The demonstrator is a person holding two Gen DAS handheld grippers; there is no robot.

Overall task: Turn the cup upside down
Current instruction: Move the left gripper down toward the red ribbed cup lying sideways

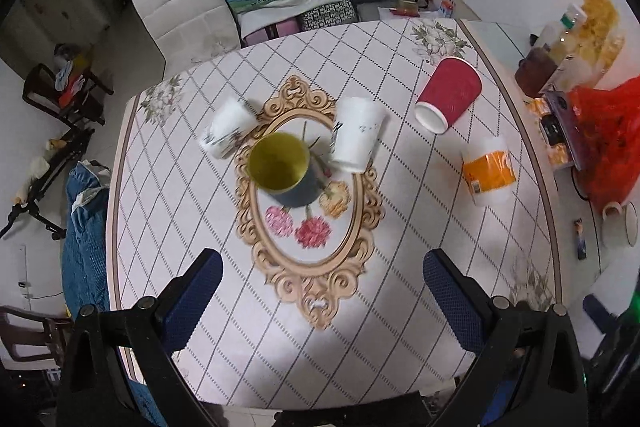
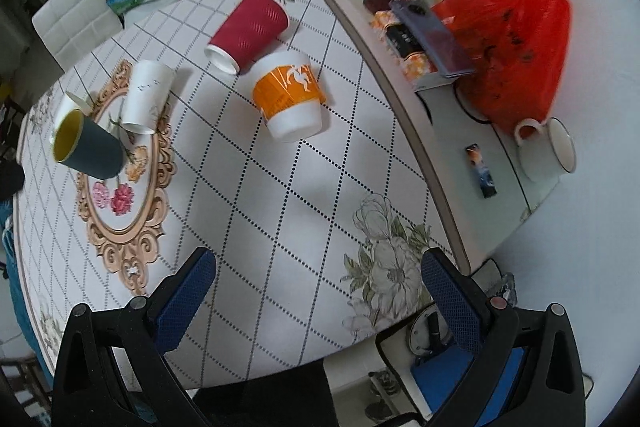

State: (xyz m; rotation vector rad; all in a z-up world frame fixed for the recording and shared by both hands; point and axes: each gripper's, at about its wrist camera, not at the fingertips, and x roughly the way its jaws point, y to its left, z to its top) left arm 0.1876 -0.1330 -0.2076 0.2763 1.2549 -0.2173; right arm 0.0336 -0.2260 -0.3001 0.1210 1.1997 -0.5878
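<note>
The dark grey cup with the yellow inside [image 1: 285, 169] stands upright, mouth up, on the oval flower print in the middle of the white diamond-patterned tablecloth [image 1: 400, 267]. The left gripper [image 1: 322, 273] hangs above and short of it, jaws wide, holding nothing. The right gripper [image 2: 318, 277] is also wide and empty, well off toward the table's right edge. Two white paper cups [image 1: 357, 135] crowd just behind the cup; the near side's open.

Ribbed paper red cup [image 2: 249, 31]
</note>
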